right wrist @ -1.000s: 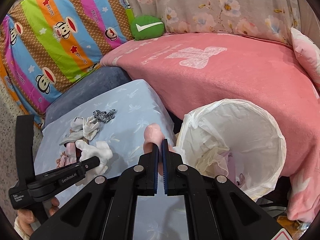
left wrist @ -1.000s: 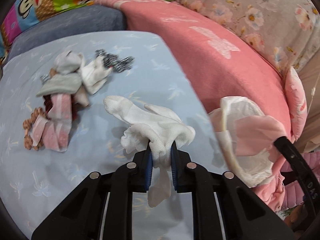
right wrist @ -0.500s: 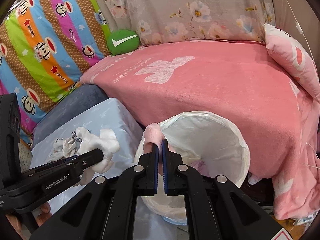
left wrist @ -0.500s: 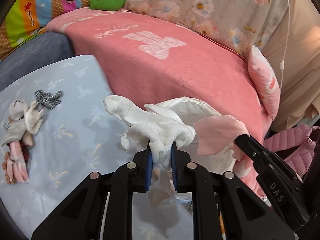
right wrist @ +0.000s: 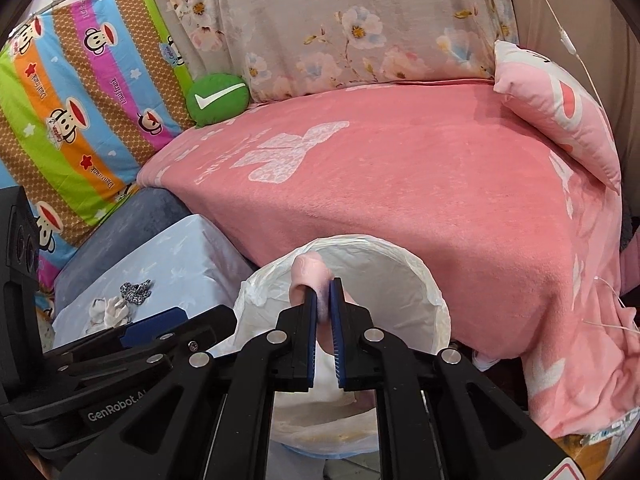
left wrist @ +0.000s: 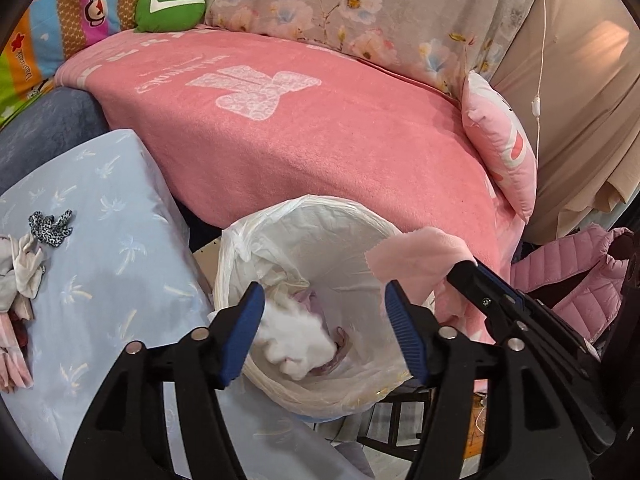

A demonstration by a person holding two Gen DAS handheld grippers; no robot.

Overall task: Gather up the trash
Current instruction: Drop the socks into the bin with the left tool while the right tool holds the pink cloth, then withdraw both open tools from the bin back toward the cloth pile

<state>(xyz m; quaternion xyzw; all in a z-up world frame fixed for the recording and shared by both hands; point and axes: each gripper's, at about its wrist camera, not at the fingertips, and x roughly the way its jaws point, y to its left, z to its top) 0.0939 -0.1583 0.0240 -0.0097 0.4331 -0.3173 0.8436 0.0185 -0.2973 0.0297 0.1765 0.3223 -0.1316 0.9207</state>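
Left gripper (left wrist: 324,320) jaws opening, fluffy white cloth (left wrist: 294,342) blurred in lined bin (left wrist: 320,216), right gripper (right wrist: 323,304) opening around soft pink cloth (right wrist: 310,274)

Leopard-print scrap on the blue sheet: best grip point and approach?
Pinch the leopard-print scrap at its bunched middle, from above. It lies crumpled low on the blue sheet, thin tips splayed, and white rags crowd its left side, so lean in from the right.
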